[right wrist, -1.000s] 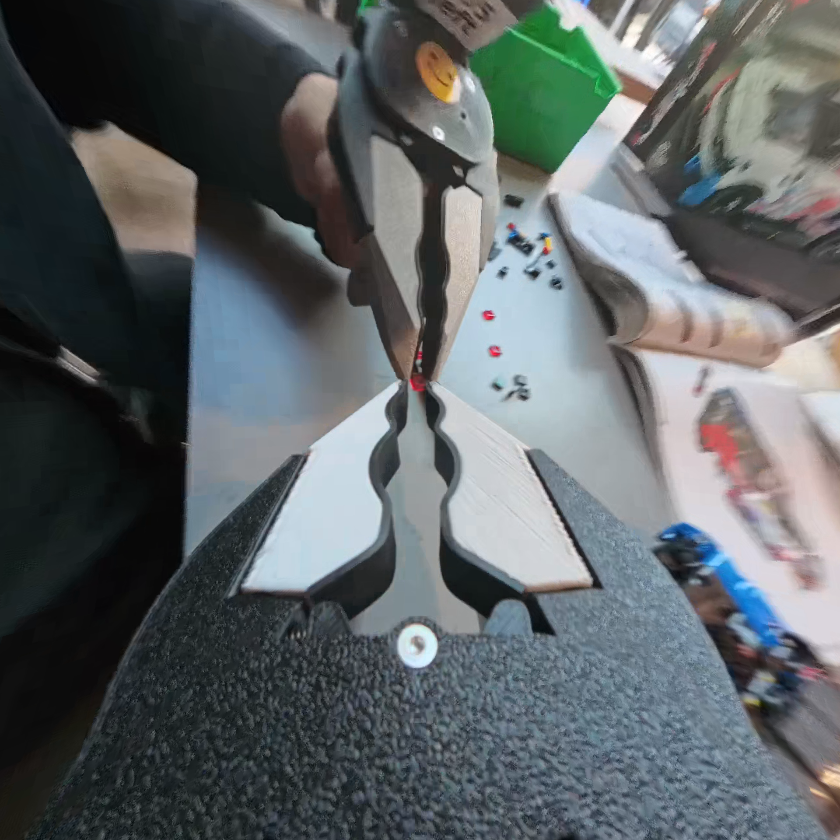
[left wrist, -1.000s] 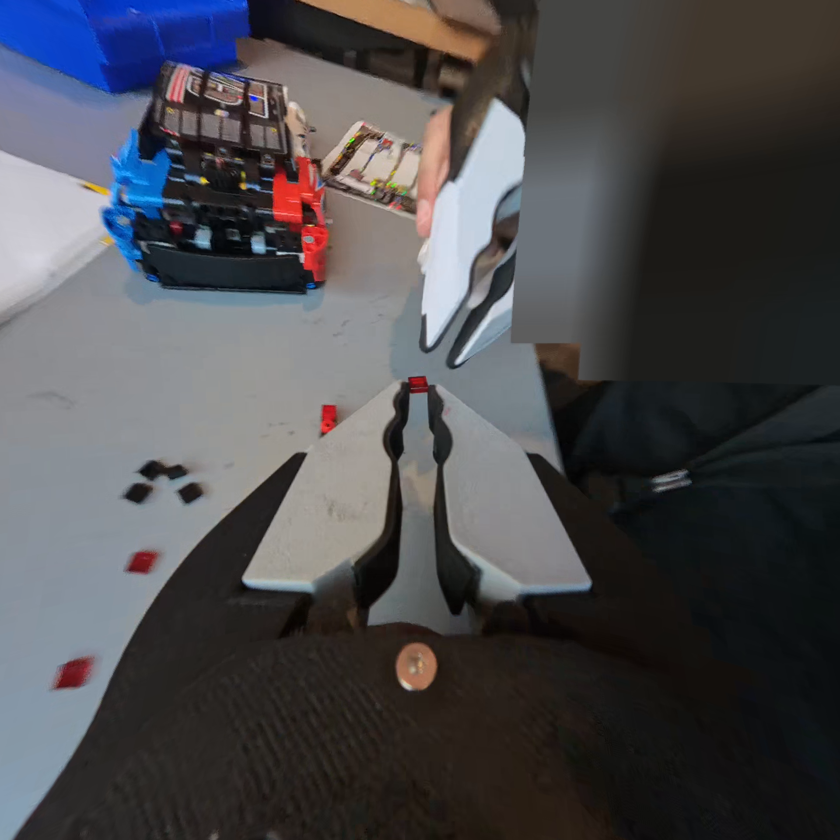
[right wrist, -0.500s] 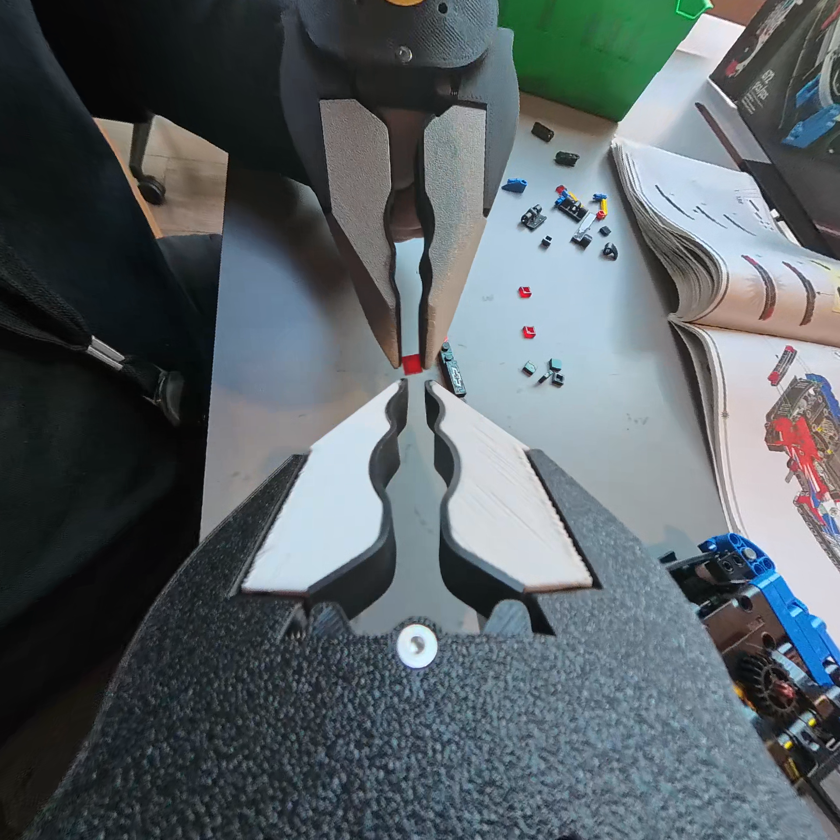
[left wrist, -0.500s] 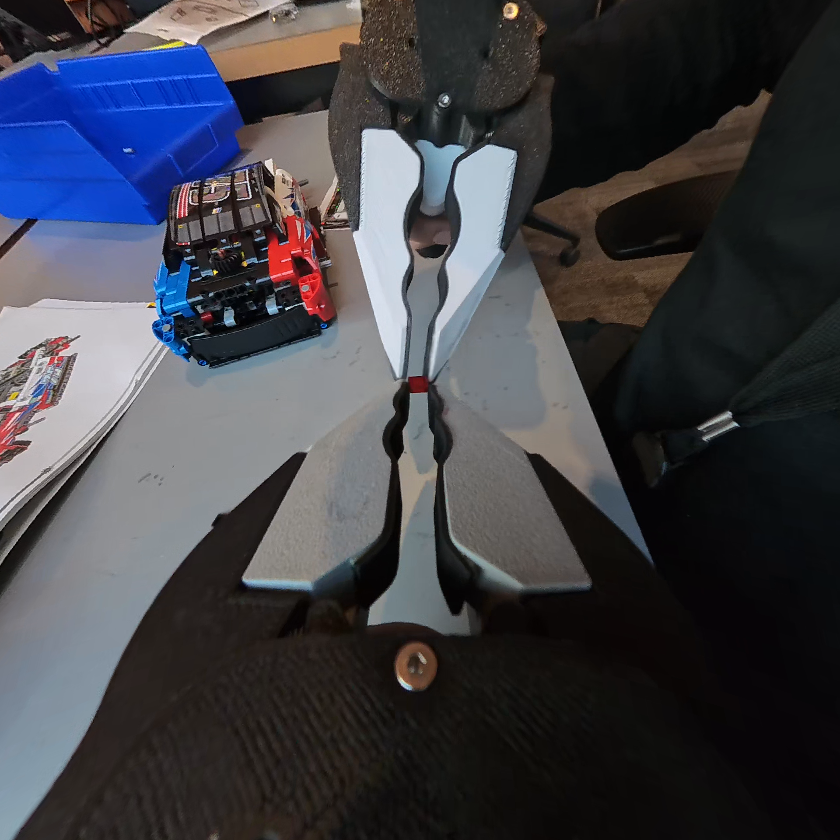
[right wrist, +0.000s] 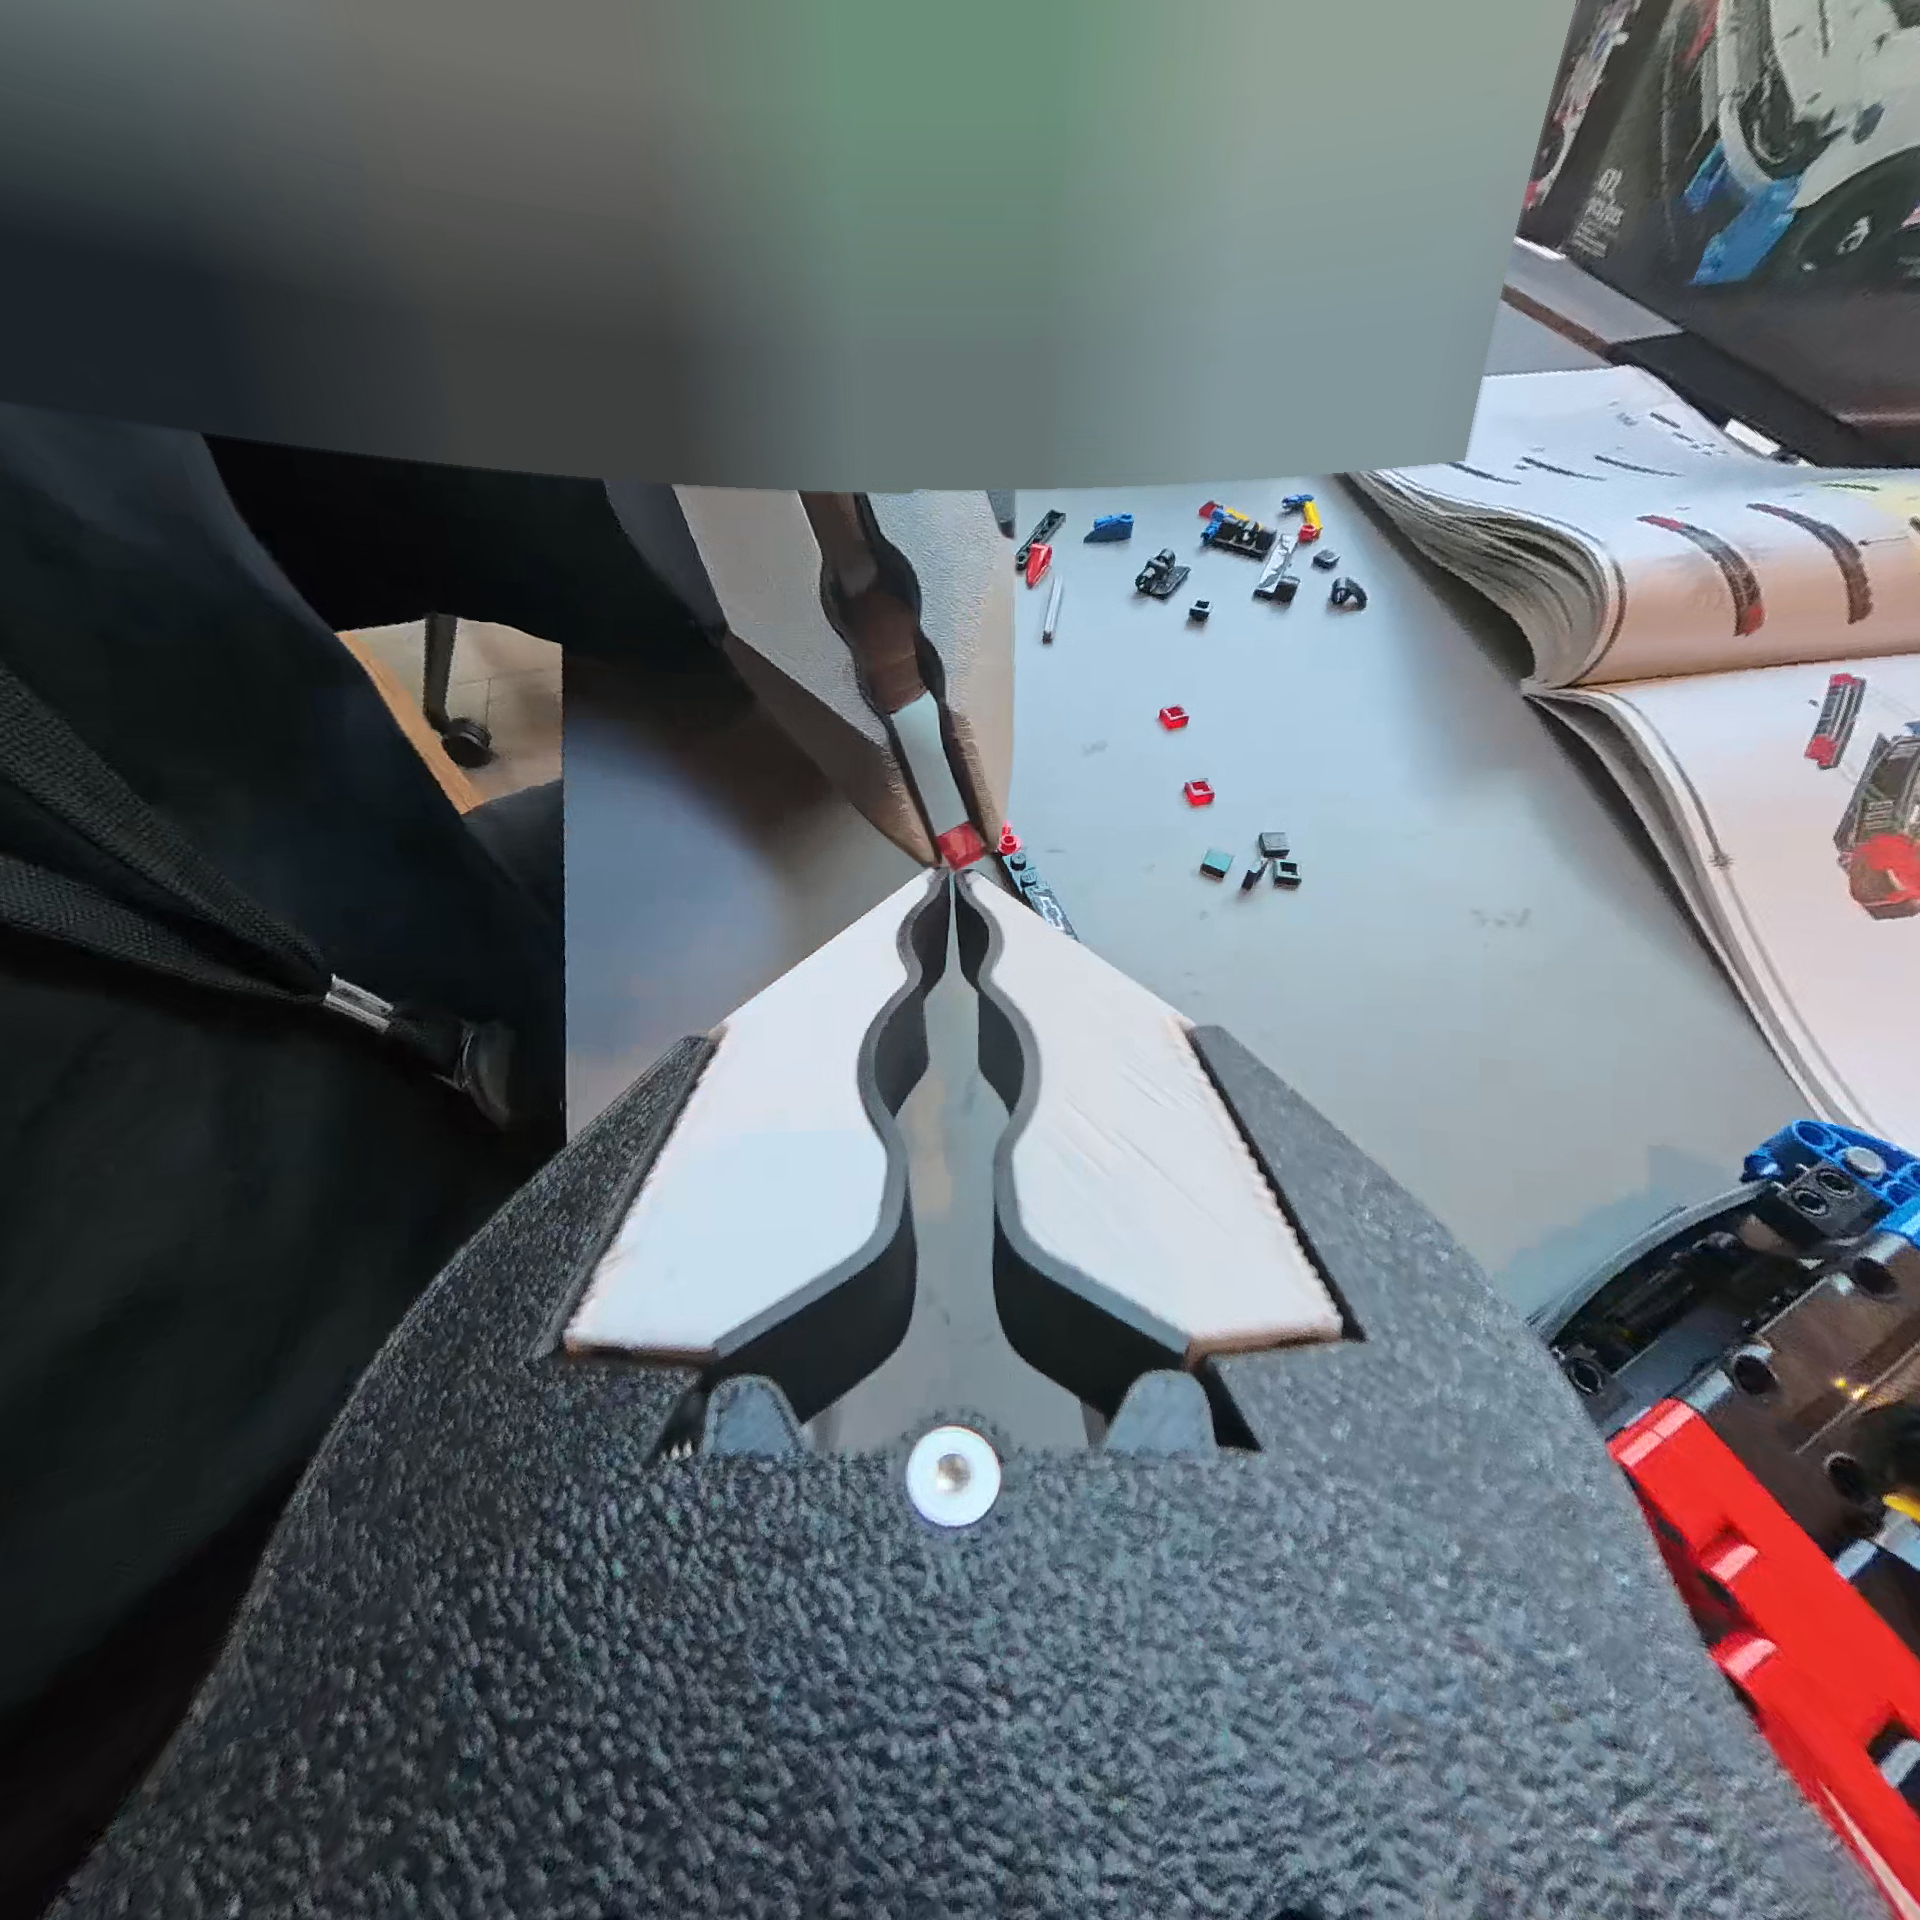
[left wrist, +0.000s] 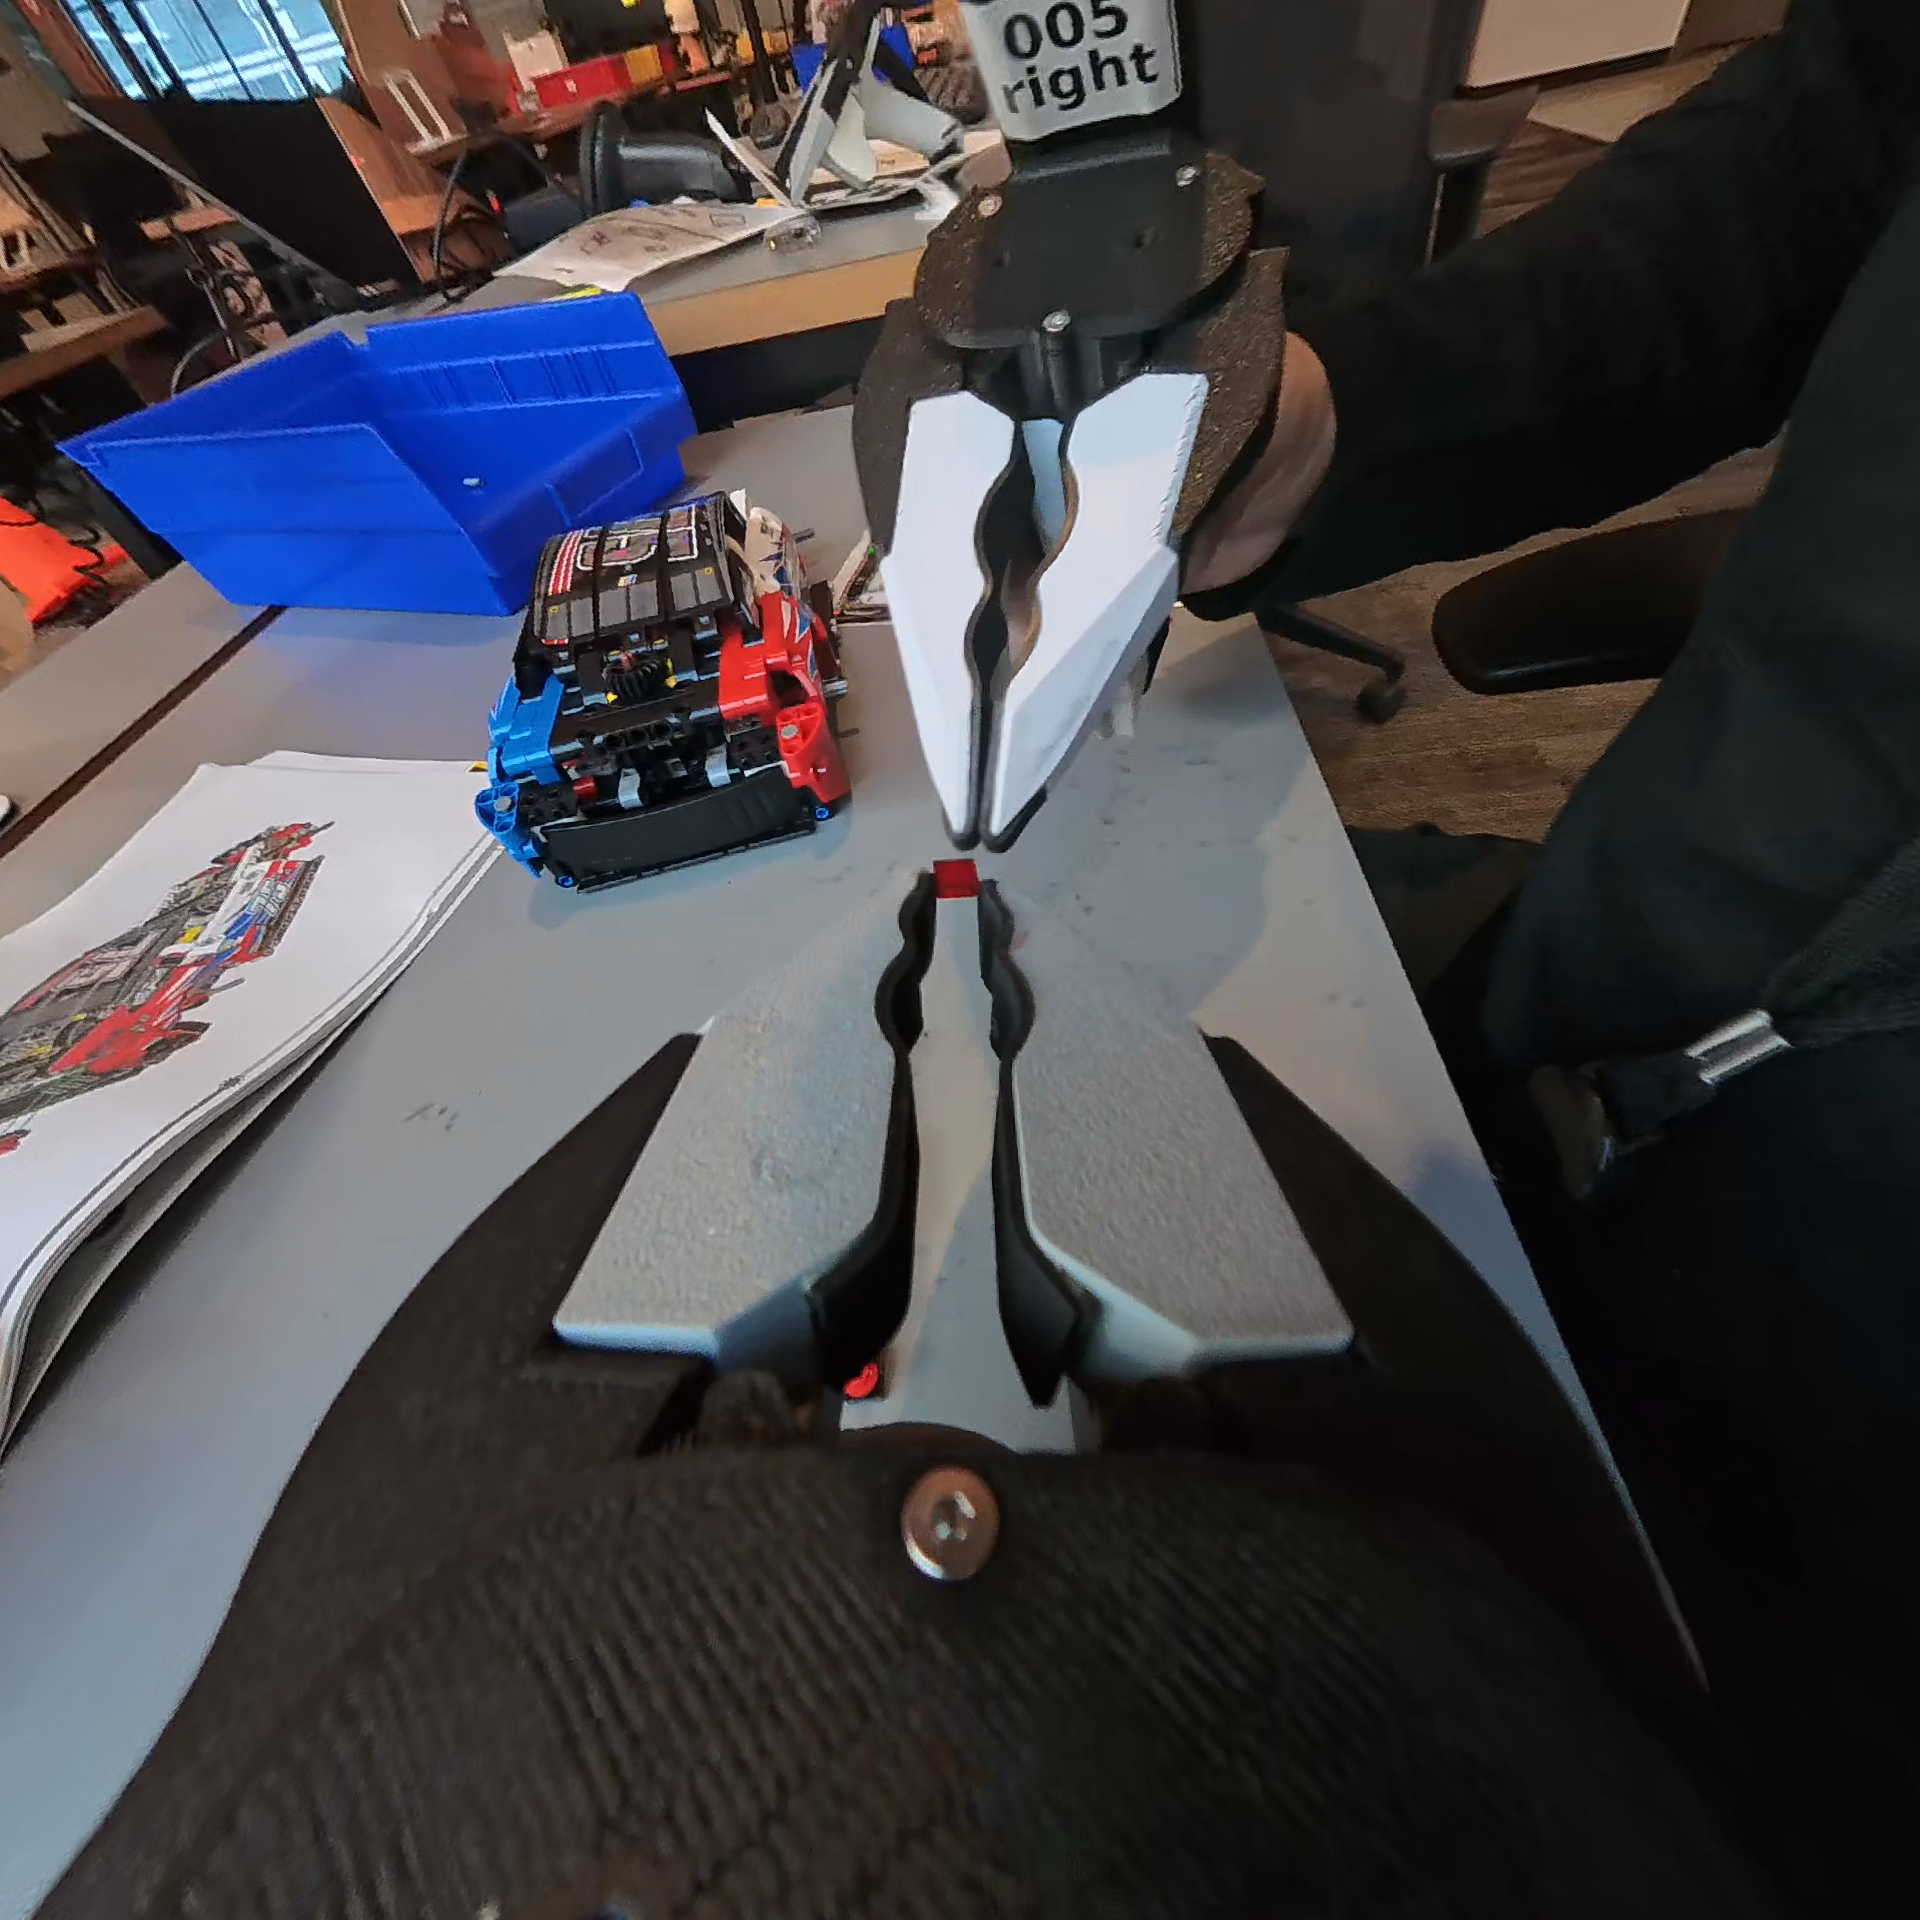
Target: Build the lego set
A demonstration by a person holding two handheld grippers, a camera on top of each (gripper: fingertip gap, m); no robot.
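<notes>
My left gripper [left wrist: 956, 902] is shut on a small red lego piece [left wrist: 956, 878], held at its fingertips above the grey table [left wrist: 1195, 790]. My right gripper [right wrist: 954, 883] is shut with its tips touching and nothing visible between them. It points tip to tip at the left gripper, just short of the red piece [right wrist: 958, 847]. The right gripper also shows in the left wrist view [left wrist: 977, 836]. The partly built red, blue and black lego car [left wrist: 665, 707] stands on the table to the left, and shows at the lower right of the right wrist view [right wrist: 1766, 1403].
An open instruction book [left wrist: 156, 987] lies left of the car, with a blue bin [left wrist: 395, 457] behind it. Loose pieces lie on the table: red tiles [right wrist: 1198, 793], black bits [right wrist: 1262, 862], a mixed pile [right wrist: 1236, 551]. The table edge and a person's dark clothing are close by. My left and right fingertips are right by each other.
The right gripper's jaws have closed from a small gap to touching. Both grippers have tilted up a little, still tip to tip. The left still holds the red piece.
</notes>
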